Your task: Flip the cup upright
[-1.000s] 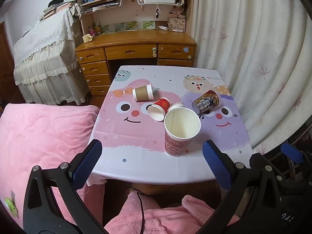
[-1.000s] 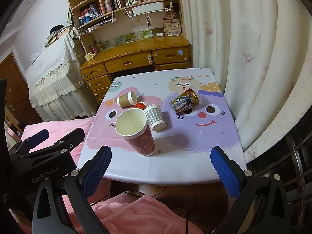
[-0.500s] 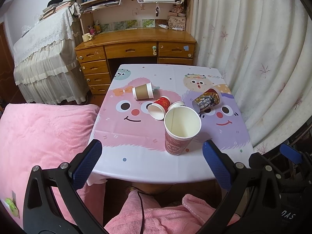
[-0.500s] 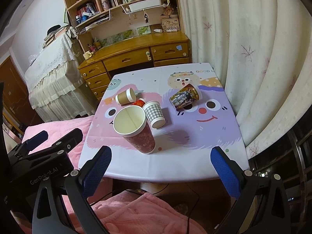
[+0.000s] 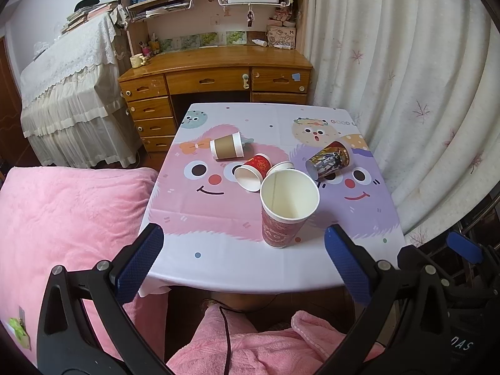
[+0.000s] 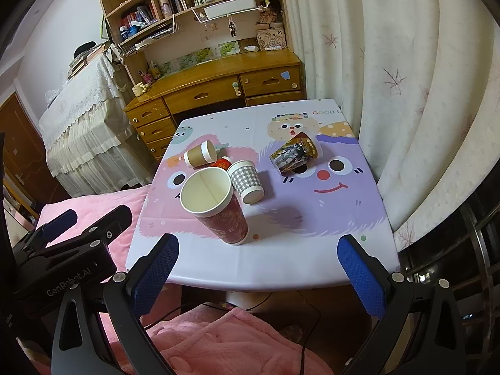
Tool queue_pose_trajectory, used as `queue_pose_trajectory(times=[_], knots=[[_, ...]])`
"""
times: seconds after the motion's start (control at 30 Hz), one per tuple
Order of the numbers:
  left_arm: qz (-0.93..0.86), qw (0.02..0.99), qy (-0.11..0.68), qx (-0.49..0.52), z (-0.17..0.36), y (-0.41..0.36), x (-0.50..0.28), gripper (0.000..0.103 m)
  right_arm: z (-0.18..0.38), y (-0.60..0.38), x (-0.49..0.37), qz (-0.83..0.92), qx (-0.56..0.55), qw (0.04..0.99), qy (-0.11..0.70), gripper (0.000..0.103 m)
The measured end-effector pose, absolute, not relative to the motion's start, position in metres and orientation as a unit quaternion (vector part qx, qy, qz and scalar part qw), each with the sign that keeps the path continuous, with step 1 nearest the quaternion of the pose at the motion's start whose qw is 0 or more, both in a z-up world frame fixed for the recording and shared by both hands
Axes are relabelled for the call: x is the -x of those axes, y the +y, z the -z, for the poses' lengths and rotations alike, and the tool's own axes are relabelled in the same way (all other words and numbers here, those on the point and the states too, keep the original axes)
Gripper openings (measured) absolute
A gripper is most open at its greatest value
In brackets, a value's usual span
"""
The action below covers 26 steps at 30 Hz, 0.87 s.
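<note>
Cups on their sides: the checked cup (image 6: 247,181) lies mid-frame on the worktop (image 6: 281,256), axis slanting, mouth toward lower right, behind the upright red cup (image 6: 215,206). Right claw (image 6: 259,268) and left claw (image 5: 243,262) both gape empty below the near edge; the right looks nearer.

The right claw (image 6: 254,262) has tilted slightly higher.
</note>
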<state>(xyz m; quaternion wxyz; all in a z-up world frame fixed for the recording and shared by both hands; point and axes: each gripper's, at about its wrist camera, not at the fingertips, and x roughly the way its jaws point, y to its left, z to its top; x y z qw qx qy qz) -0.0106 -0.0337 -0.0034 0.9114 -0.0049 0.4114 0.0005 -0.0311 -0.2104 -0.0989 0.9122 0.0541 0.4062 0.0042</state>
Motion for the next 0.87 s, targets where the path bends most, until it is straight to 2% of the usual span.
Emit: queue_pose_trajectory(times=[0.87], knots=[[0.001,0.909,0.417,0.002,0.0071,-0.0334,0.0094,0.102,0.1012,-0.2106,0.0333,-0.003,-0.061,0.910,0.411,0.103]])
